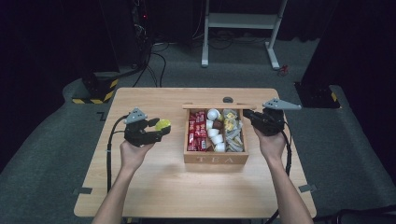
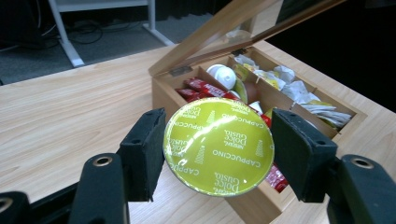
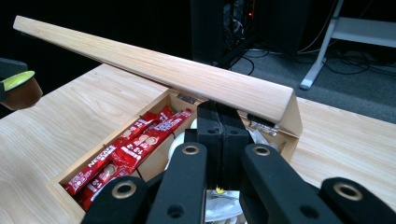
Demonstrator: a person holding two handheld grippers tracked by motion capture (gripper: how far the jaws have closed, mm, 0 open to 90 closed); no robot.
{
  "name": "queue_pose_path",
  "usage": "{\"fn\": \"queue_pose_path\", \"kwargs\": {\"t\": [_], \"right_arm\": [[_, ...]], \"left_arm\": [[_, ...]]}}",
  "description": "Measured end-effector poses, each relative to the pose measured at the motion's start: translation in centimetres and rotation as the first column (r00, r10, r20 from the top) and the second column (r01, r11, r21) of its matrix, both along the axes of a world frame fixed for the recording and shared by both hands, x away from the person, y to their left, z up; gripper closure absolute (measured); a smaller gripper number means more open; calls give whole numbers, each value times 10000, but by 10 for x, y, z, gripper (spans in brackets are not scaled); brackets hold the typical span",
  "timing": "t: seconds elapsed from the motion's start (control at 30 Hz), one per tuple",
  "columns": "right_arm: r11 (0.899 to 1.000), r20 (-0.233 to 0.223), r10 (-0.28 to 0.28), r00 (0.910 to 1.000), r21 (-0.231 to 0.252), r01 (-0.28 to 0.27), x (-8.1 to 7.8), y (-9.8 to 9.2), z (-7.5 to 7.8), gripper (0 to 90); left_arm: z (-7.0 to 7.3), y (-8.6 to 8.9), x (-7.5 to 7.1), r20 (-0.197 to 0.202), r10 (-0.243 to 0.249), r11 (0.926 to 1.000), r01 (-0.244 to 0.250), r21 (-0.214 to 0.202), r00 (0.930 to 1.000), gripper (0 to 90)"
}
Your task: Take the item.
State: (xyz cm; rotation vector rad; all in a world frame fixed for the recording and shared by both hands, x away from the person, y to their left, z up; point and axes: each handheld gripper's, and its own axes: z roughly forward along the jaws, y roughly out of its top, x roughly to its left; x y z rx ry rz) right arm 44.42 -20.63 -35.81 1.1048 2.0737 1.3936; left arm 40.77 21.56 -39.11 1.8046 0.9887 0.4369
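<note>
One capsule (image 2: 218, 147) in left claw (image 2: 218, 154); one tea box (image 1: 215, 158).

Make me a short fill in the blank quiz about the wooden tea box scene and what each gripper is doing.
The left gripper grips a round coffee capsule whose foil top is ____.
The word on the front of the wooden box reads ____.
The right gripper has its jaws ____ beneath the box's hinged wooden lid.
The long sachets in the left compartment are ____.

Missing words: yellow-green; TEA; shut; red
</note>
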Motion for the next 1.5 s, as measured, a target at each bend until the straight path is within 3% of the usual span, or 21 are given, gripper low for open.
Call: {"fn": "queue_pose_path", "kwargs": {"t": [0.5, 0.73, 1.5], "right_arm": [[10000, -13, 56, 10000, -67, -56, -3, -1, -3, 899], [9999, -20, 93, 10000, -61, -93, -5, -1, -5, 899], [9998, -53, 160, 9999, -89, -160, -10, -3, -9, 900]], "left_arm": [[-6, 25, -5, -66, 557, 9984, -557, -19, 9984, 382], [-10, 31, -7, -94, 746, 9971, -744, 181, 9972, 382], [-41, 46, -13, -366, 1429, 9877, -1402, 686, 9891, 381]]}}
